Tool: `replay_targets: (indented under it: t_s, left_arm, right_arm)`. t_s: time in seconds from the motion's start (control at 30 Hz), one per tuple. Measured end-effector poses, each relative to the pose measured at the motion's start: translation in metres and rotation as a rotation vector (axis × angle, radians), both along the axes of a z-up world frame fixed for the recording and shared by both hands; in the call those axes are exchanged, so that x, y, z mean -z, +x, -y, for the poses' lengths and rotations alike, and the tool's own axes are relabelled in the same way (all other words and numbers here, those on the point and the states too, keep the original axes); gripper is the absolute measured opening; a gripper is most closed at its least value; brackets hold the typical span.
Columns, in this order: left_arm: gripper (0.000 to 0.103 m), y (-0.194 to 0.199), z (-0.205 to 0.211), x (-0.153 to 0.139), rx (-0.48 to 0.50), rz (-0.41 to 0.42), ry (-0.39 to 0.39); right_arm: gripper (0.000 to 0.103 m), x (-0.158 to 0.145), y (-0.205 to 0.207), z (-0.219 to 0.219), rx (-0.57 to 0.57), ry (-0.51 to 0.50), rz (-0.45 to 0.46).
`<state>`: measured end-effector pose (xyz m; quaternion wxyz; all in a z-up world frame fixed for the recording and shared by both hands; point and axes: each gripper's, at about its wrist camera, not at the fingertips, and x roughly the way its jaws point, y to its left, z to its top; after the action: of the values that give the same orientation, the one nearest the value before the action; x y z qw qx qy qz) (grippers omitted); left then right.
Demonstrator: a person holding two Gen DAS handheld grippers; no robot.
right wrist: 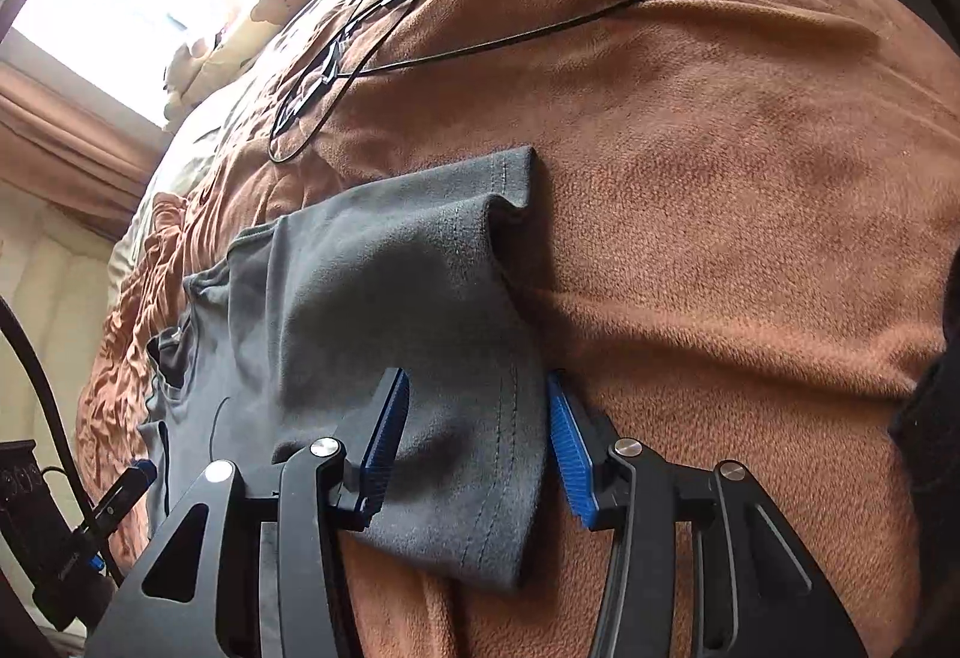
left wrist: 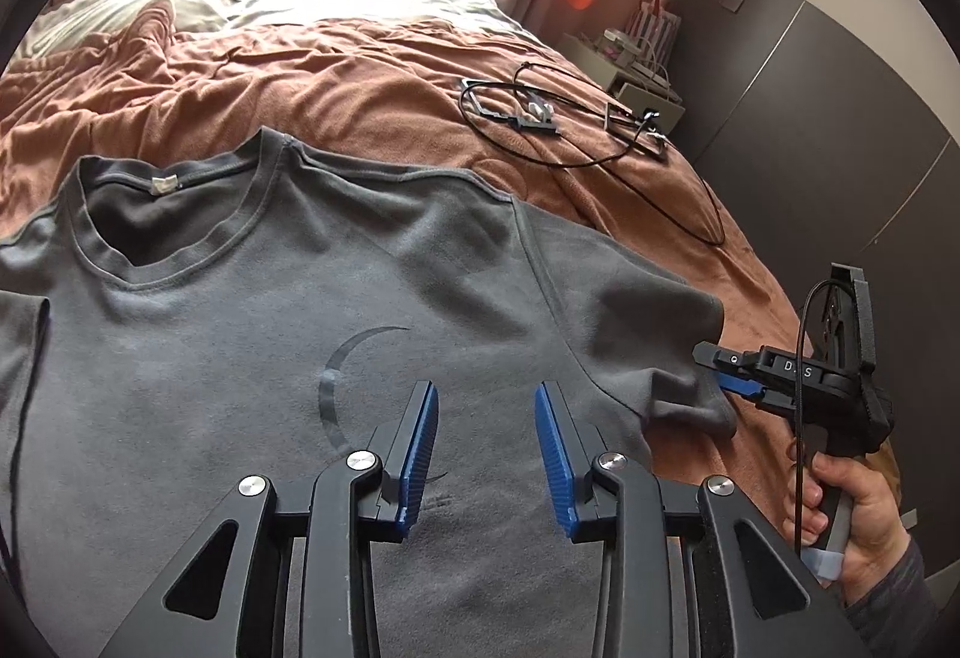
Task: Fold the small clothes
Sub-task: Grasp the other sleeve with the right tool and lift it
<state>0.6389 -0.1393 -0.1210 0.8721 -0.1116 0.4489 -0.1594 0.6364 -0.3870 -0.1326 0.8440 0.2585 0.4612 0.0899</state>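
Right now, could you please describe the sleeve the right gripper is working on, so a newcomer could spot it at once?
Start from the brown blanket covering the bed, where a grey T-shirt lies face up. Follow the shirt to the edge nearer the black cable: the sleeve is the short rumpled flap with a stitched hem. Unlike anything else, it sits between the open blue fingers of the right gripper.

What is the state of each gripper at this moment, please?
Left gripper: open, holding nothing, above the chest of the grey T-shirt.
Right gripper: open, jaws on either side of the T-shirt's sleeve, not yet closed.
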Motion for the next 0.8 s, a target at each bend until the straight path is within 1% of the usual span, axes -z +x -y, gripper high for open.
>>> replay_targets:
  t_s: [0.07,0.1,0.13,0.17,0.23,0.27,0.3,0.33,0.43,0.5,0.8]
  left_arm:
    - [0.031,0.006,0.003,0.006,-0.001,-0.014,-0.005]
    - [0.030,0.009,0.004,0.009,-0.003,-0.022,-0.007]
    - [0.030,0.011,0.005,0.012,-0.005,-0.030,-0.012]
    - [0.029,0.014,0.006,0.014,-0.007,-0.036,-0.018]
    - [0.027,0.018,0.009,0.017,-0.007,-0.047,-0.028]
    - [0.025,0.020,0.011,0.019,-0.006,-0.052,-0.028]
    - [0.023,0.022,0.013,0.021,-0.005,-0.059,-0.029]
    - [0.022,0.024,0.015,0.023,-0.001,-0.067,-0.033]
    - [0.021,0.029,0.021,0.026,0.013,-0.070,-0.045]
    - [0.016,0.033,0.026,0.030,0.020,-0.078,-0.056]
    - [0.009,0.045,0.054,0.047,0.051,-0.122,-0.108]
  right_arm:
    - [0.045,0.002,0.003,-0.001,-0.009,0.010,0.011]
    - [0.043,0.003,0.004,-0.001,-0.018,0.010,0.021]
    - [0.037,0.004,0.007,0.000,-0.027,0.003,0.028]
    - [0.035,0.005,0.010,0.000,-0.039,-0.005,0.030]
    - [0.017,0.007,0.015,-0.002,-0.053,-0.018,0.029]
    - [0.013,0.006,0.016,-0.001,-0.064,-0.016,0.028]
    - [0.007,0.004,0.016,-0.002,-0.074,-0.015,0.033]
    - [0.005,0.001,0.016,-0.006,-0.083,-0.020,0.042]
    - [0.004,-0.017,0.010,-0.012,-0.113,-0.058,0.083]
    - [0.004,-0.030,0.006,-0.016,-0.131,-0.066,0.107]
    - [0.004,-0.070,0.000,-0.035,-0.192,-0.098,0.149]
